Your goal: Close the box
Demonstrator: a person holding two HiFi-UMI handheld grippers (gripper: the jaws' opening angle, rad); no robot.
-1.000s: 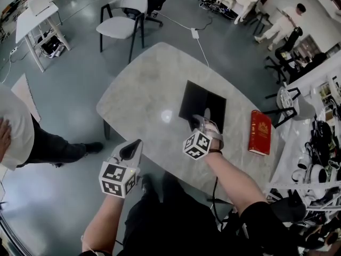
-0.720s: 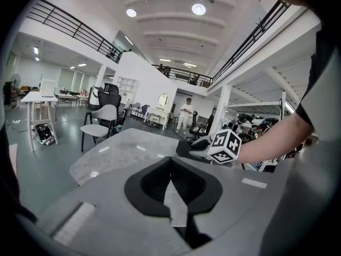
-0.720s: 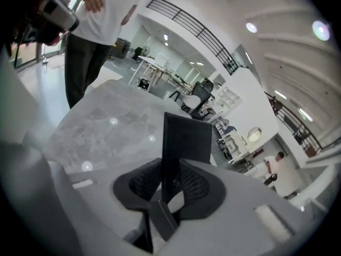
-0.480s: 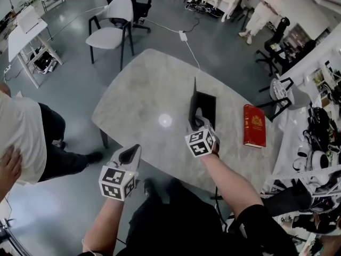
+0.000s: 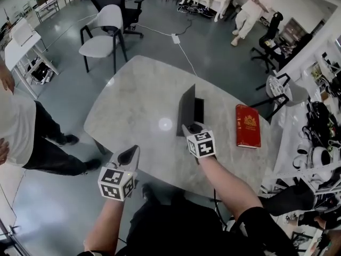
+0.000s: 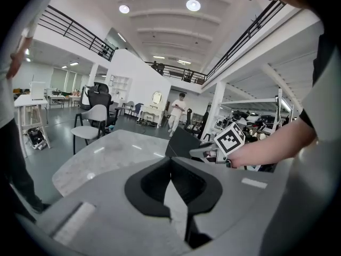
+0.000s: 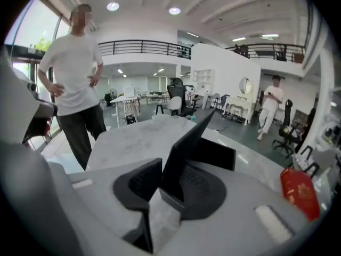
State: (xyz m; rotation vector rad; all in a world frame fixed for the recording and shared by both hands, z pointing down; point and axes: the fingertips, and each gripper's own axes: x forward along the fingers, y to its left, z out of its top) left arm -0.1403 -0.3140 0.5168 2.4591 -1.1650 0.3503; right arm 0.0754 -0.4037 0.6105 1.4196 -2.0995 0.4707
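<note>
A black box (image 5: pixel 198 111) sits on the marble table (image 5: pixel 133 105). Its hinged lid (image 5: pixel 186 110) stands nearly upright on edge. My right gripper (image 5: pixel 188 128) is shut on the lid's near edge. In the right gripper view the lid (image 7: pixel 189 143) rises between the jaws, with the box's base (image 7: pixel 217 154) behind it. My left gripper (image 5: pixel 128 155) hangs off the table's near edge, shut and holding nothing. From the left gripper view (image 6: pixel 171 183) the lid (image 6: pixel 183 143) and the right gripper (image 6: pixel 206 152) show ahead on the right.
A red book (image 5: pixel 248 126) lies on the table to the right of the box. A person (image 5: pixel 18 132) stands to the left of the table, and a chair (image 5: pixel 104 33) is at the far side. Another person (image 5: pixel 251 4) stands far back.
The lid has swung up from lying flat and open to nearly upright, held in my right gripper, which rolled and rose. My left gripper drifted slightly up.
</note>
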